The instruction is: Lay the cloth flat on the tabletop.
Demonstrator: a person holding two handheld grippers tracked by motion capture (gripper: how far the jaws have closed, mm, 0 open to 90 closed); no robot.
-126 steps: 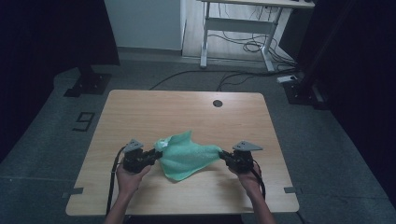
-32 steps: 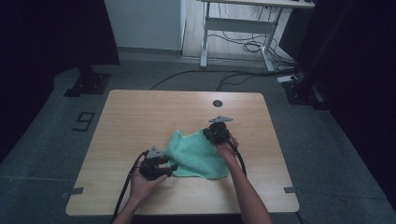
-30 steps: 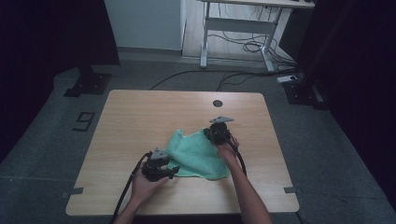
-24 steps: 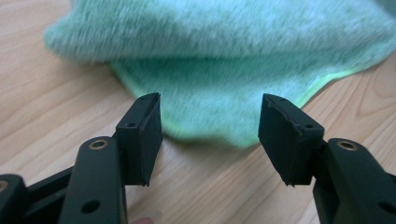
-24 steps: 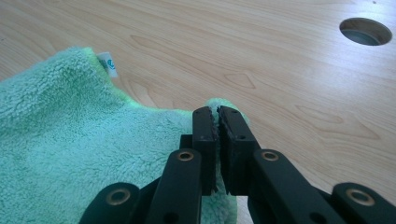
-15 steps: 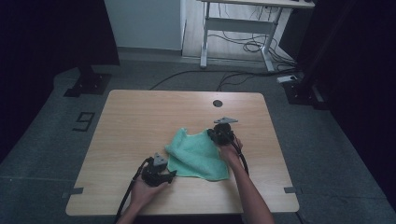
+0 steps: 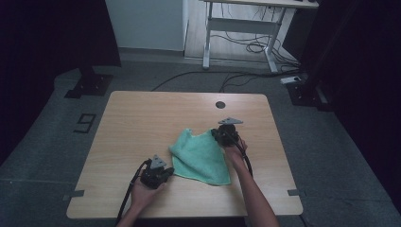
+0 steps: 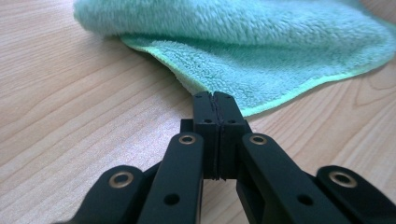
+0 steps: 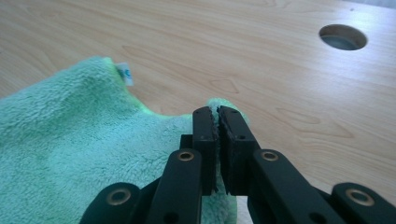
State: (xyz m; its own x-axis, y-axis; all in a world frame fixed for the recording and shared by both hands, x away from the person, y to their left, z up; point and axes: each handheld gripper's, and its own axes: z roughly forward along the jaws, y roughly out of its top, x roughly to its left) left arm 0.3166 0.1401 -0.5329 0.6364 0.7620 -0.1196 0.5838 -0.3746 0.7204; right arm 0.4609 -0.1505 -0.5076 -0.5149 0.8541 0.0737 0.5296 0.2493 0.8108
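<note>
On the wooden table (image 7: 142,123), the green towel (image 7: 201,156) lies half-folded. Left gripper (image 8: 215,100) fingers have just closed, pinching its near corner; right gripper (image 9: 217,114) pinches the far corner. Both corners secured; folding can proceed.

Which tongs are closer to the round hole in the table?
Right. The right tongs pinch the towel's far corner, just short of the hole. The left tongs have just closed at the towel's near corner, farther away.

Mint-green fluffy towel (image 7: 201,156) lies folded over, mostly flat, middle of table (image 7: 142,118), nearer its front edge; small white label on far corner; hem bright green
</note>
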